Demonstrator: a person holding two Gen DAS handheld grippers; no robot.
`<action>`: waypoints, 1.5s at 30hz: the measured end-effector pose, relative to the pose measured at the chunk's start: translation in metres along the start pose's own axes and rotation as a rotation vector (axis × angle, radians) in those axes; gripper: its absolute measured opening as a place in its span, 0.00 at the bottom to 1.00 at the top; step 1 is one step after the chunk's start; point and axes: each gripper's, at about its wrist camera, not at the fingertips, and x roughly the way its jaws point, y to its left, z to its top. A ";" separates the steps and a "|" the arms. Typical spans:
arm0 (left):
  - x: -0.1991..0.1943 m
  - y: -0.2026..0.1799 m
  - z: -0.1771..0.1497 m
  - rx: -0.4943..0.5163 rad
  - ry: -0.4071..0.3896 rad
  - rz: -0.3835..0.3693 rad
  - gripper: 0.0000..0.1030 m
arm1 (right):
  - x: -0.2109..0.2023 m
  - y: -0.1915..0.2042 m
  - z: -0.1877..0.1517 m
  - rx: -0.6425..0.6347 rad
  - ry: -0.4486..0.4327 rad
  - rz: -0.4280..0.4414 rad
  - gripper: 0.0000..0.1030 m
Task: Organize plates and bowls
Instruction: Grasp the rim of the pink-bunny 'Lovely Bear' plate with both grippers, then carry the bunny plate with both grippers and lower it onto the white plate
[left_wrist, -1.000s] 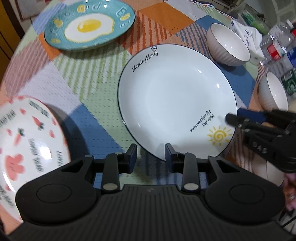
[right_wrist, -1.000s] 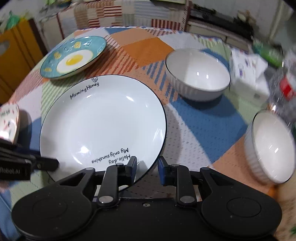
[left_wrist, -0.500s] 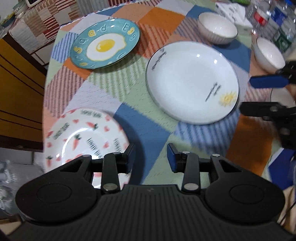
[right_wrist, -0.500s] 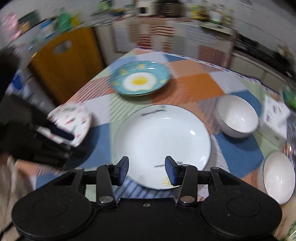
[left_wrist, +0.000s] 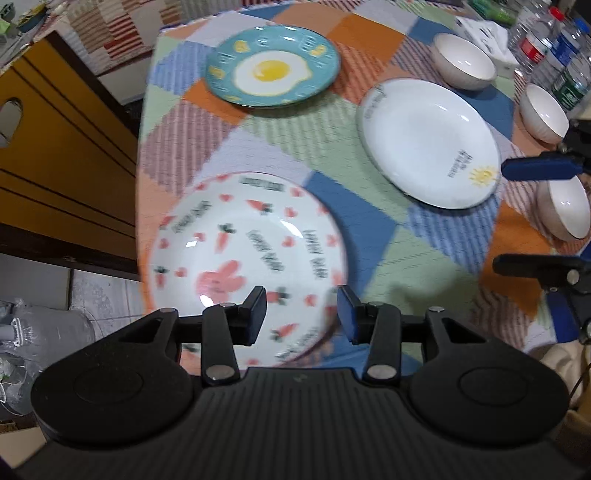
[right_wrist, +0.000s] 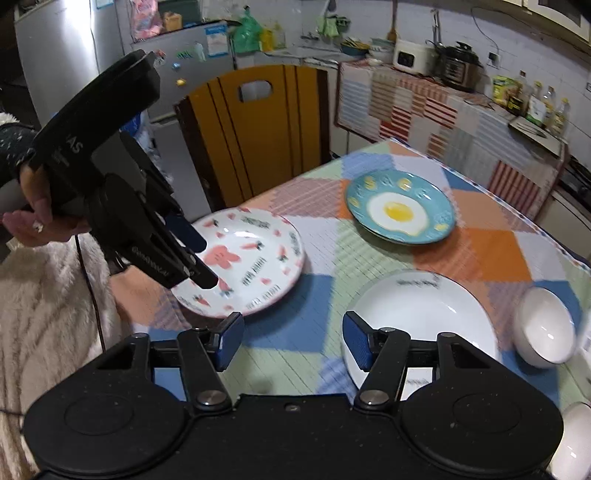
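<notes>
A carrot-patterned plate lies at the table's near left corner. My left gripper is open and empty, hovering over that plate's near edge; it also shows in the right wrist view. A white "Morning Honey" plate lies mid-table, and a teal fried-egg plate at the far side. Three white bowls stand to the right. My right gripper is open and empty above the table between the carrot plate and the white plate; its fingers show at the right of the left wrist view.
A patchwork cloth covers the table. A yellow wooden chair stands off the table's left side. Water bottles and a tissue pack crowd the far right corner. The table's left edge drops to a tiled floor.
Both grippers have pulled back and away from the white plate, which stays on the table. My left gripper has swung left over the carrot plate. Both have opened wider.
</notes>
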 end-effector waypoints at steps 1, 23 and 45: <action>0.000 0.008 -0.001 0.006 -0.006 0.007 0.46 | 0.005 0.003 0.001 -0.007 -0.013 0.003 0.64; 0.088 0.131 -0.013 -0.125 0.041 -0.018 0.52 | 0.143 0.001 -0.011 0.386 -0.046 -0.014 0.66; 0.097 0.132 -0.032 -0.206 0.037 -0.027 0.31 | 0.182 0.008 -0.027 0.547 0.007 0.058 0.21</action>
